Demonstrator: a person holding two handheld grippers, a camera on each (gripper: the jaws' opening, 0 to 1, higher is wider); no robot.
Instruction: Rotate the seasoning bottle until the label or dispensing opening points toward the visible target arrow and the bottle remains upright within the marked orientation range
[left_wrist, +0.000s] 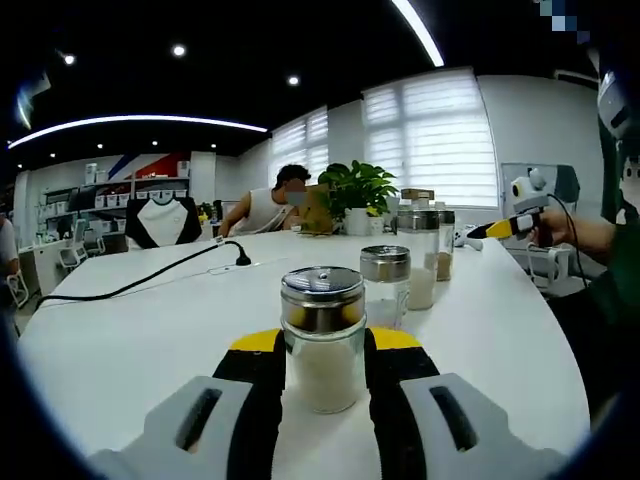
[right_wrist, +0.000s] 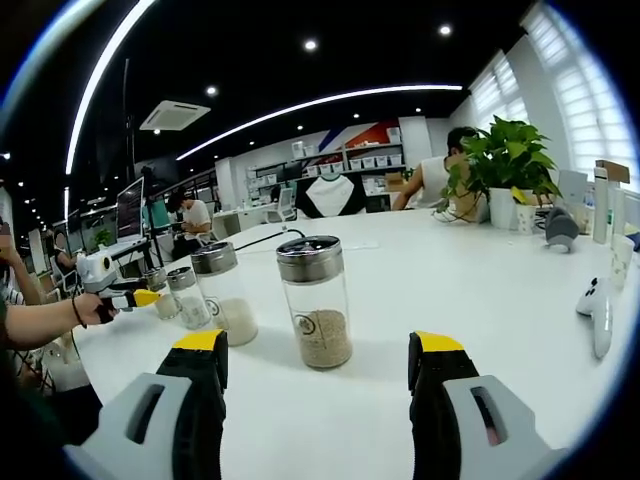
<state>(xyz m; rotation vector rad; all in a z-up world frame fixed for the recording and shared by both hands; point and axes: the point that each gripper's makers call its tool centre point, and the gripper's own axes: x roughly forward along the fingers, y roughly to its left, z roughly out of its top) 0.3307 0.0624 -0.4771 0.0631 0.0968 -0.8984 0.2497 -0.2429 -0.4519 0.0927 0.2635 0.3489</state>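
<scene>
From my left gripper view, the left gripper (left_wrist: 325, 385) had its yellow-tipped jaws close on either side of a glass seasoning bottle (left_wrist: 323, 340); whether the pads actually pressed the glass I could not tell. The bottle stood upright, its long axis vertical, with pale grains in its lower part and a metal shaker lid (left_wrist: 322, 285) on top. I could not make out any label or which way the lid's opening faced, and I saw no arrow mark.

Just behind it stood a second jar (left_wrist: 386, 285), and farther back a taller jar (left_wrist: 419, 255). All rested on a wide white table (left_wrist: 130, 330), where a black cable (left_wrist: 140, 280) ran across the left side. A potted plant (left_wrist: 357, 195) sat at the far edge, with blinds over the windows behind and a seated person nearby.

In my right gripper view, the right gripper (right_wrist: 318, 385) was wide open and held nothing. A jar of brownish grains (right_wrist: 316, 300) stood upright ahead of it, apart from both jaws. At the left, a hand (right_wrist: 88, 308) held the other gripper beside small jars, too tiny to read.
</scene>
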